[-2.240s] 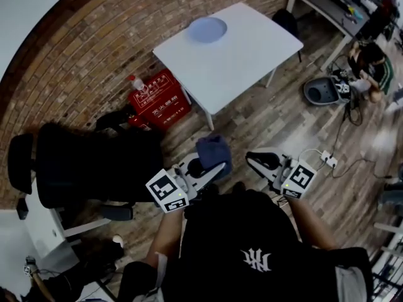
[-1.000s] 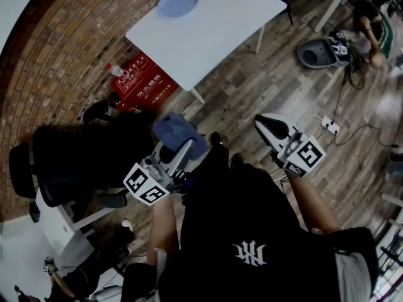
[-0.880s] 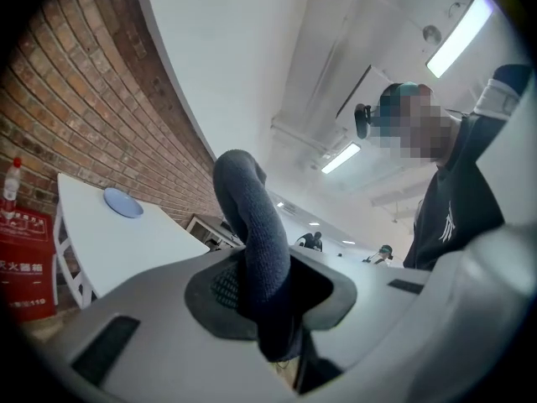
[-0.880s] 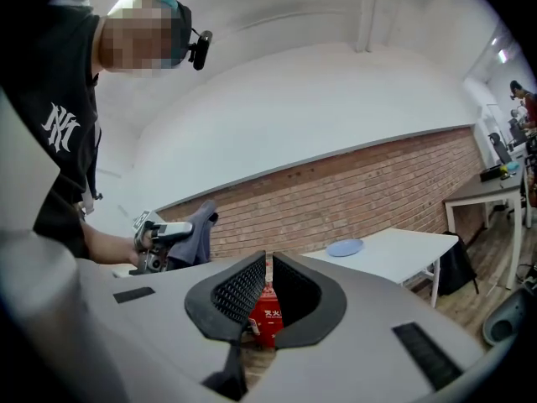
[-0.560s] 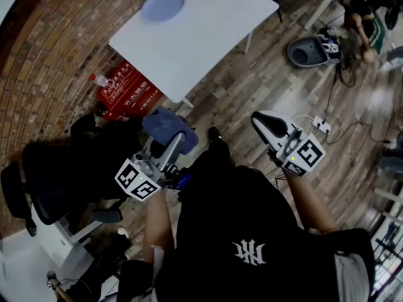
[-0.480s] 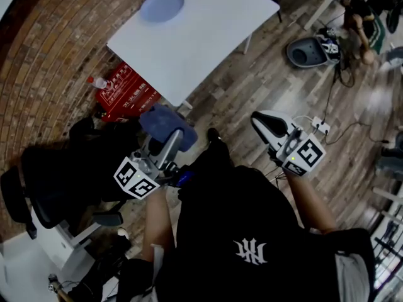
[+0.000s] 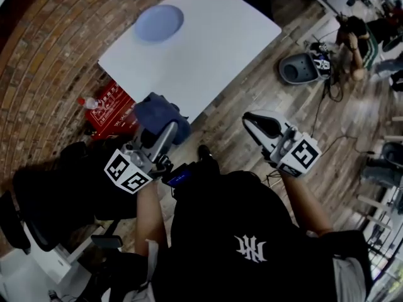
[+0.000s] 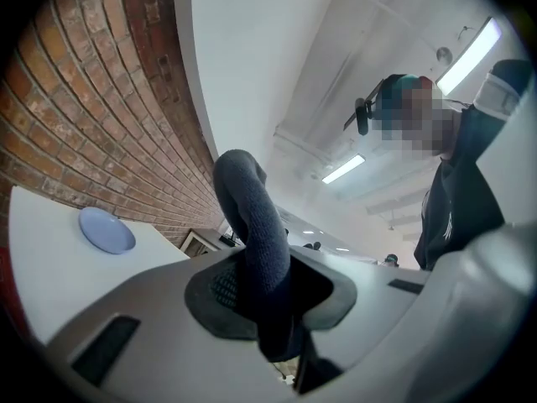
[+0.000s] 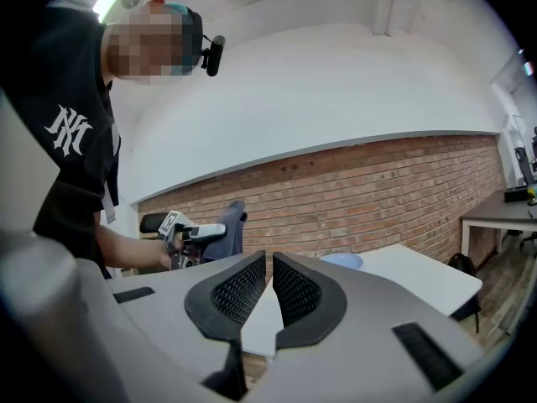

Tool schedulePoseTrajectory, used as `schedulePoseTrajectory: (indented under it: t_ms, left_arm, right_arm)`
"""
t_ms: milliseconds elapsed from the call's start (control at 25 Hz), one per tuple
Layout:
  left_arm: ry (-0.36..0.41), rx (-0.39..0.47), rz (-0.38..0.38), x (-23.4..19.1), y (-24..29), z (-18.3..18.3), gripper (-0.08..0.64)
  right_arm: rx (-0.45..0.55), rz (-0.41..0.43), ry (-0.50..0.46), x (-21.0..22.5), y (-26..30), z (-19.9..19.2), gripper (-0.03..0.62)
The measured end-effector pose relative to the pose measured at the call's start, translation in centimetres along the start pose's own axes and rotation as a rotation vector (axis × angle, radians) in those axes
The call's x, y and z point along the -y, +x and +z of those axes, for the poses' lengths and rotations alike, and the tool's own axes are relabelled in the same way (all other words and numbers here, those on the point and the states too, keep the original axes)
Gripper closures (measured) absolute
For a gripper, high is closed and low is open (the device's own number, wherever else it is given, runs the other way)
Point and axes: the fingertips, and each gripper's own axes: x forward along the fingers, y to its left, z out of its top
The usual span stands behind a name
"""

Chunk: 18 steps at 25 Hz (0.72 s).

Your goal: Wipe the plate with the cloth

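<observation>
You are clamping left gripper (image 7: pixel 165 131) jaws on blue cloth (image 7: pixel 158 113). You are holding right gripper (image 7: pixel 253 121) jaws together, empty. Plate (image 7: pixel 158 22) sitting at 11 o'clock on white table (image 7: pixel 214 49), well apart from cloth.

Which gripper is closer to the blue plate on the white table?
Left. The left gripper, shut on the cloth, is by the table's near edge, below the plate; the right gripper, shut and empty, hangs over the floor, farther off to the side.
</observation>
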Motion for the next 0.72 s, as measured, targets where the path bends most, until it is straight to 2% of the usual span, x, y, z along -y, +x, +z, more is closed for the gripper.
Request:
schedulePoseTrajectory:
  t_ms: [160, 280, 400, 600, 720]
  left_arm:
    - [-0.015, -0.04, -0.023, -3.1, 2.6, -0.7, 0.486]
    - [-0.049, -0.043, -0.065, -3.4, 4.6, -1.2, 0.486]
    - [-0.077, -0.05, -0.073, -4.0, 6.0, -1.5, 0.486]
    - [-0.082, -0.027, -0.04, -4.6, 8.1, -0.9, 0.486]
    - [-0.064, -0.025, 0.011, -5.3, 9.2, -0.8, 0.486]
  right_arm:
    - [0.002, -0.024, 0.017, 2.1, 1.4, 0.6, 0.543]
    - [-0.014, -0.054, 0.039, 3.7, 1.7, 0.1, 0.543]
    - [-0.018, -0.054, 0.053, 5.3, 2.6, 0.3, 0.543]
    - [-0.02, -0.002, 0.034, 8.3, 4.8, 0.5, 0.543]
    - [0.018, 0.101, 0.053, 9.7, 6.4, 1.3, 0.544]
